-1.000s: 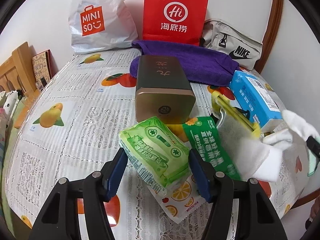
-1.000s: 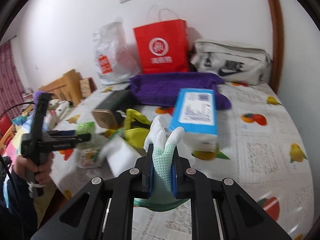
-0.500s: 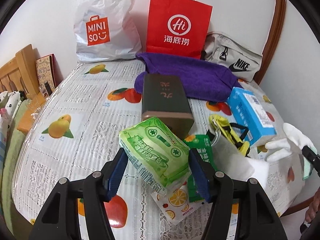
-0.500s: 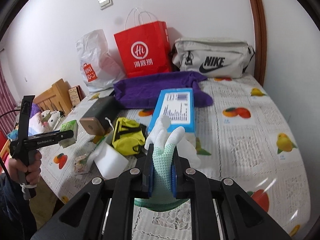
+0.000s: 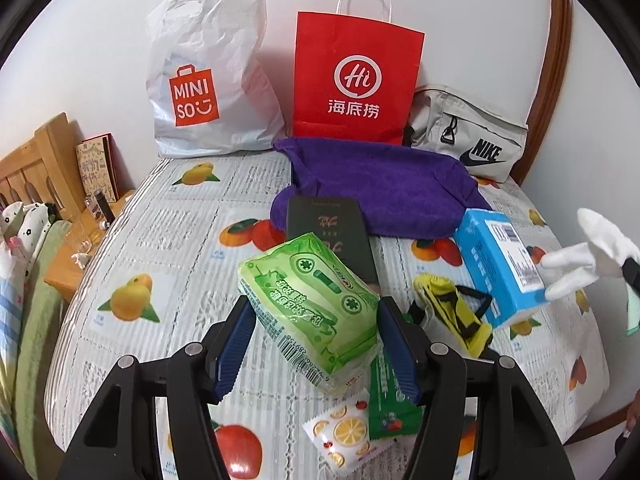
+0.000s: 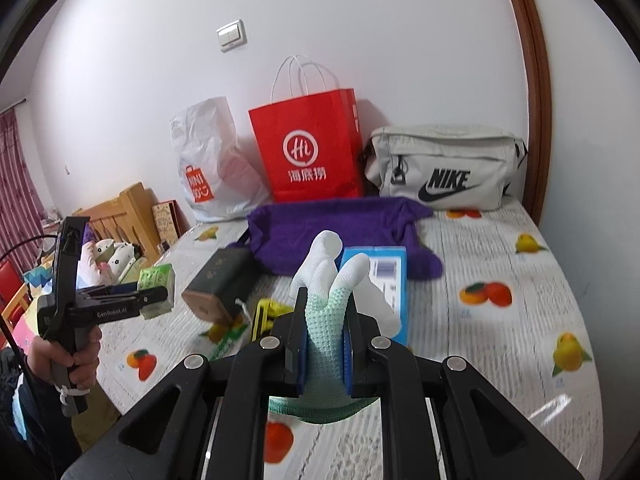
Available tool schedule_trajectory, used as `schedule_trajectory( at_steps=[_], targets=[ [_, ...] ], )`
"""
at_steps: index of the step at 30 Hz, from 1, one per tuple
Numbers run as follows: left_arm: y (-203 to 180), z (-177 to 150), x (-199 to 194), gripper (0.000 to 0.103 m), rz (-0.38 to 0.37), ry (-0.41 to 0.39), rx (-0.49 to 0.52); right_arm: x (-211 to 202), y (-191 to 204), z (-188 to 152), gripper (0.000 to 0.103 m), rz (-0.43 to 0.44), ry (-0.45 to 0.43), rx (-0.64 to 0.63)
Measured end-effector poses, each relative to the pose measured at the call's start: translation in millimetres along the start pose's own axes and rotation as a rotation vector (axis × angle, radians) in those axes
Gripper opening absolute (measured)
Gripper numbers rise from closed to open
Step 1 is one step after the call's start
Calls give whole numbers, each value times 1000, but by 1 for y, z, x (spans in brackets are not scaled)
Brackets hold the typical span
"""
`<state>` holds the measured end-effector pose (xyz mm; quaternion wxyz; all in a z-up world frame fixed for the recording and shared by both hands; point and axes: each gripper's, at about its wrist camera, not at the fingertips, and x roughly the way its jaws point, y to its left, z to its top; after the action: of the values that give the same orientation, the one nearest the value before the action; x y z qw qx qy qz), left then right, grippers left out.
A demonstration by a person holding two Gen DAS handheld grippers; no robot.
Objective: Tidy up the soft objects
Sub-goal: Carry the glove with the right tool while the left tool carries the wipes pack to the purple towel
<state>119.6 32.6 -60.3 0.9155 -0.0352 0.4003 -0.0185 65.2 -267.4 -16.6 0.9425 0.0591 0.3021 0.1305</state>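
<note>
White walls back our fruit-print table, where we raise both claws. Our left claw, angled downward, pinches a glossy green tissue pack aloft; our right claw clamps a knitted white glove, its fingers upright, above a blue box.

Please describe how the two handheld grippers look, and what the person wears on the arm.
Both grippers, left gripper and right gripper, have black angular frames with silver screws and ribbed blue pads. Seen from the right wrist, the left one has a black pistol handle, white lettering on its side, a black cable and a white tie near the bottom. The sleeve is dark.
</note>
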Motion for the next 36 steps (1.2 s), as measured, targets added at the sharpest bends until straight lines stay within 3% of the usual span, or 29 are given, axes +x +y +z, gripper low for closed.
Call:
schedule_trajectory(
  at_steps=[18, 36],
  targets=[
    [-8, 69, 36, 61, 30, -3, 27, 73, -7, 74, 13, -13, 5, -32],
    [-25, 134, 131, 61, 26, 65, 48, 186, -45, 107, 13, -18, 83, -24]
  ],
)
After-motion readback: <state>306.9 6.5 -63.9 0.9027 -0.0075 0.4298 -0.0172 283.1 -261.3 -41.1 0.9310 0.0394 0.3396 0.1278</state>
